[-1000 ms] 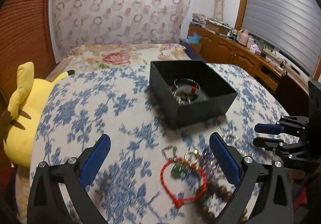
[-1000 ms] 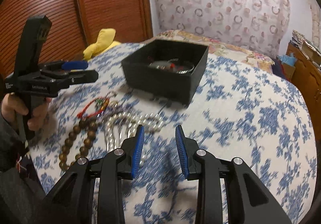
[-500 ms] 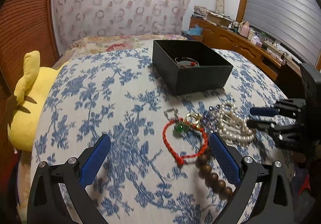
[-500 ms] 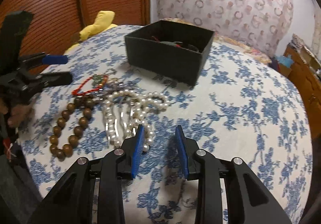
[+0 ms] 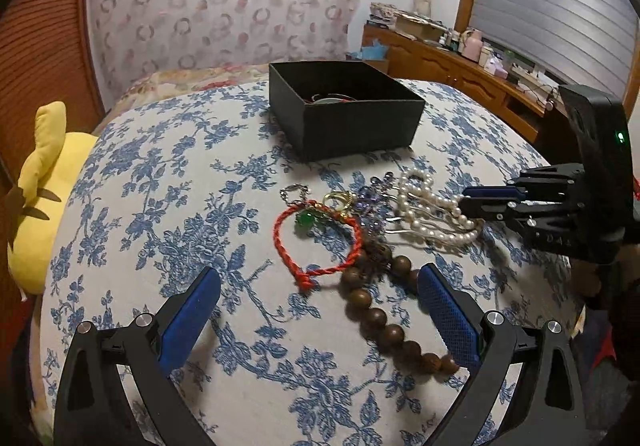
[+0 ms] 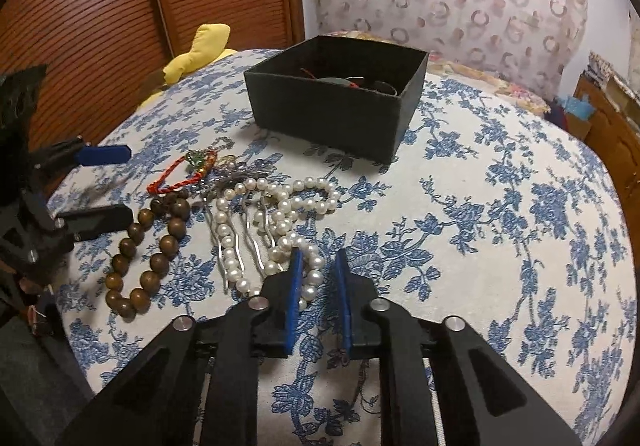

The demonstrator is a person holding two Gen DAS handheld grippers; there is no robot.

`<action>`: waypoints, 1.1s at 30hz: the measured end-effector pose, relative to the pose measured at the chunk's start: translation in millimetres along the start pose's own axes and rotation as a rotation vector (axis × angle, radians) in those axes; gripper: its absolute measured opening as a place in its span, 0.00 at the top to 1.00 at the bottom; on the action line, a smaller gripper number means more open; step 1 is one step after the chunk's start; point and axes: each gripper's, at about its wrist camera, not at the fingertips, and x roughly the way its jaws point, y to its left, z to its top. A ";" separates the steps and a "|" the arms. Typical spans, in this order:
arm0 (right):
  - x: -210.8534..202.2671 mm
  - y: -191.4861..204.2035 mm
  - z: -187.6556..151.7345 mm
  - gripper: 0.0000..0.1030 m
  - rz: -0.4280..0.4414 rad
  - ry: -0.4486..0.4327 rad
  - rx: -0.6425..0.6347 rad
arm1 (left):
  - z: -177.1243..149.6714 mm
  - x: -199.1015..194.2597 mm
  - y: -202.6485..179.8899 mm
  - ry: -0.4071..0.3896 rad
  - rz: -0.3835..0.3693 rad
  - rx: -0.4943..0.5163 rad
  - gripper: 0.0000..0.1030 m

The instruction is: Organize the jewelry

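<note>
Right gripper: jaws narrowly parted, nothing gripped; tips at the near end of the pearl pieces, the left finger just beside a bead, contact uncertain.
Left gripper: jaws spread wide, nothing between them; hangs low over the cloth, its right pad just beside the wooden beads.
Pearl strand and comb: loose on the cloth at 12 o'clock from the right gripper; white beads tangled with wavy silver prongs.
Wooden bead bracelet: loose, at 10 o'clock from the right gripper; large brown beads in a loop.
Red cord bracelet: loose, at 12 o'clock from the left gripper; carries a green bead, touches the wooden beads.
Small pieces: gold ring, purple cluster, silver chain; heaped beyond the red cord, items hard to separate.
Black box: open, at 12 o'clock beyond the heap, well apart from it; holds a few pieces, a bangle and something red partly visible.
Tablecloth: blue floral, bears everything.
Progress, judged: early to middle; some pieces boxed, at least five remain outside.
Likely step in hand: taking up the pearls.
</note>
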 end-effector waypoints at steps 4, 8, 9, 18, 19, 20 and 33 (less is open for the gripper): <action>-1.6 1.1 -1.0 0.91 0.012 -0.003 -0.005 | -4.0 -2.6 -4.1 -0.004 -0.001 -0.004 0.08; -12.0 2.3 -2.4 0.92 -0.006 -0.052 -0.011 | -7.0 -6.7 -8.0 -0.017 -0.020 -0.009 0.09; -16.2 1.9 -2.2 0.92 -0.018 -0.068 -0.011 | -7.5 -7.2 -9.4 -0.018 -0.024 -0.007 0.15; -54.5 -15.4 8.8 0.92 -0.068 -0.185 0.031 | -8.5 0.1 -19.2 0.033 -0.052 0.017 0.61; -57.9 -16.8 9.7 0.92 -0.075 -0.193 0.031 | -7.9 2.0 -19.6 0.039 -0.048 0.018 0.61; -61.1 -17.7 10.3 0.92 -0.083 -0.202 0.031 | -7.6 3.8 -20.5 0.043 -0.045 0.018 0.61; -99.6 -26.3 20.3 0.92 -0.156 -0.288 0.021 | -5.1 12.6 -22.7 0.053 0.016 0.064 0.88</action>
